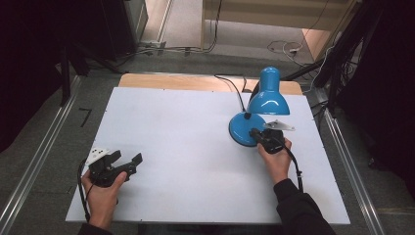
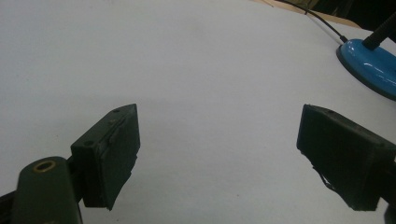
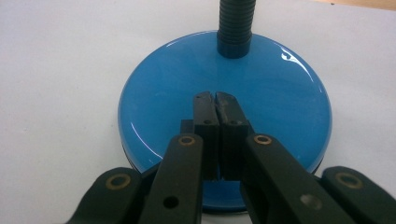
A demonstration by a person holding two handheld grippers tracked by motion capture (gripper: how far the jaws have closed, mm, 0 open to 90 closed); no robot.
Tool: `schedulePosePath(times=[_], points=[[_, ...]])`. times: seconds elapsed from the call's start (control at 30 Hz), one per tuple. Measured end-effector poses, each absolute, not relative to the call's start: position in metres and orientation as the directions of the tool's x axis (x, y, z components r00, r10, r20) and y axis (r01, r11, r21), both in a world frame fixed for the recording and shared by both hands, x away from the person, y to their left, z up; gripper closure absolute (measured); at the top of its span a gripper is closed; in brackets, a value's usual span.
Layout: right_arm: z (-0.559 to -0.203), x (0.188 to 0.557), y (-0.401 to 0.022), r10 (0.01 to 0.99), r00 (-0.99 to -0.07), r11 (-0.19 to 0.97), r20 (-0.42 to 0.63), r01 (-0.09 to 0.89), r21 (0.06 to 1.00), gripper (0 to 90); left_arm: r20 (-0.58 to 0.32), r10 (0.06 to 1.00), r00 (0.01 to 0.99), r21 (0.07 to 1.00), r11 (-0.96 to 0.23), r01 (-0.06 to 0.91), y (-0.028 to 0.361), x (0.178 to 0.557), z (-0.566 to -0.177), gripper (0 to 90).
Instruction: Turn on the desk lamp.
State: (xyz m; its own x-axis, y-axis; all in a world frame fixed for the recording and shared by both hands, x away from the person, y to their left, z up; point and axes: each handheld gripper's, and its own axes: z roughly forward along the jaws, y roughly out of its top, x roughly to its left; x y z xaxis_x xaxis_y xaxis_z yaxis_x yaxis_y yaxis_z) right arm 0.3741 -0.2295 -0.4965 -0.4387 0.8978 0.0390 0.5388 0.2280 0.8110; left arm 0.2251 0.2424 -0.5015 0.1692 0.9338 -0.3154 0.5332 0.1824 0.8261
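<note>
A blue desk lamp stands at the right of the white table (image 1: 186, 137), its shade (image 1: 268, 100) bowed over its round base (image 1: 241, 128). My right gripper (image 1: 254, 133) is shut, jaws pressed together with nothing between them. In the right gripper view its tips (image 3: 215, 98) lie over the glossy base (image 3: 159, 93), just short of the black ribbed neck (image 3: 236, 28). A small black part (image 3: 187, 126) sticks out of the base beside the jaws. My left gripper (image 1: 128, 157) rests open at the table's front left, its jaws wide apart (image 2: 219, 154) over bare table, with the lamp base (image 2: 369, 65) far off.
The lamp's black cable (image 1: 232, 85) runs off over the wooden strip (image 1: 171, 81) at the table's far edge. Metal rails (image 1: 34, 161) flank the table on the floor. Dark stands and loose cables crowd the back right.
</note>
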Motion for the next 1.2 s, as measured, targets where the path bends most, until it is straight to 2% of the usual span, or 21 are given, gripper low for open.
schedulePosePath(times=[0.8, 1.2], points=[[-0.4956, 0.3690, -0.2250, 0.893, -0.450, 0.271, -0.001, 0.536, 0.800, 87.8, -0.314, 0.935, 0.168, 0.827, 0.182, 0.531, 0.2424, 0.2246, -0.5010, 14.1], [-0.4957, 0.3704, -0.2274, 0.894, -0.446, 0.244, 0.033, 0.547, 0.801, 87.1, -0.315, 0.934, 0.169, 0.829, 0.184, 0.528, 0.2426, 0.2245, -0.5008, 14.1]])
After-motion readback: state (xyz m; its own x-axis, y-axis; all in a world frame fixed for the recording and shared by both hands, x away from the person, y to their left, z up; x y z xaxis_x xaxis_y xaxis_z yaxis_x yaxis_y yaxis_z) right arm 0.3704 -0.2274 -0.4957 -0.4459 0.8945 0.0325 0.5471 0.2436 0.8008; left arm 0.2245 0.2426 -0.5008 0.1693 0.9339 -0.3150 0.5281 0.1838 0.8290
